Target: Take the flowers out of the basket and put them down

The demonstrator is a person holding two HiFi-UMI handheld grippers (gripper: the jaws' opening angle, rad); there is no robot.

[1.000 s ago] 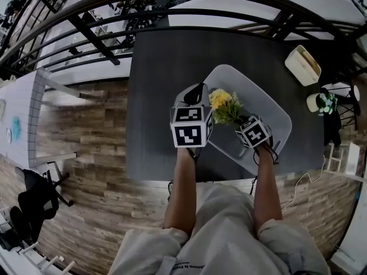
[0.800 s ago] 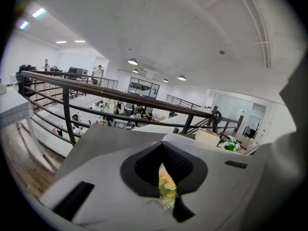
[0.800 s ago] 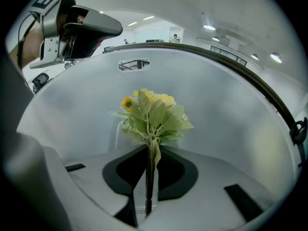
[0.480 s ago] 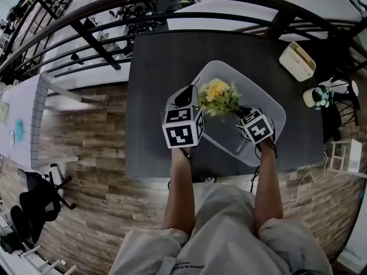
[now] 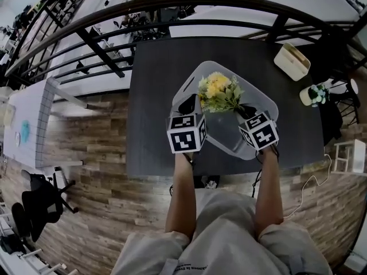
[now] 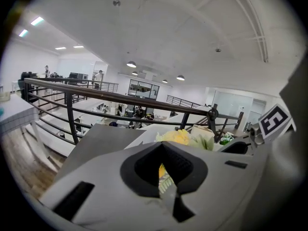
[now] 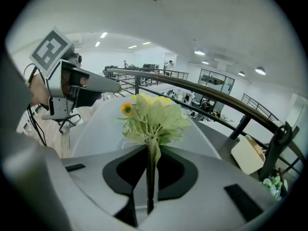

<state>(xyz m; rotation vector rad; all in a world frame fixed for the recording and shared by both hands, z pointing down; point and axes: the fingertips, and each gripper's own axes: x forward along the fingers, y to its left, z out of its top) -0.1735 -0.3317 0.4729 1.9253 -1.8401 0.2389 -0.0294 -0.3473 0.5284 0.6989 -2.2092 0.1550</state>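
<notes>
A bunch of yellow flowers with green leaves [image 5: 218,92] hangs over the inside of the light grey basket [image 5: 229,135], which stands on the dark table [image 5: 152,96]. My right gripper [image 5: 245,112] is shut on the bunch's stem [image 7: 150,177], and the blooms [image 7: 154,112] stand upright beyond its jaws. My left gripper [image 5: 188,105] is at the basket's left rim, shut on the thin grey wall [image 6: 169,196]. From the right gripper view the left gripper [image 7: 79,88] shows at the left. The flowers [image 6: 180,137] peek over the left jaws.
A cream box [image 5: 292,62] sits at the table's far right corner. A small pot with a white-green plant [image 5: 314,94] stands beyond the right edge. A black railing [image 5: 172,7] runs behind the table, and a white table [image 5: 28,119] is at the left.
My right gripper has risen with the flowers, lifting them from low in the basket to above it. The left gripper has shifted a little along with the basket's rim.
</notes>
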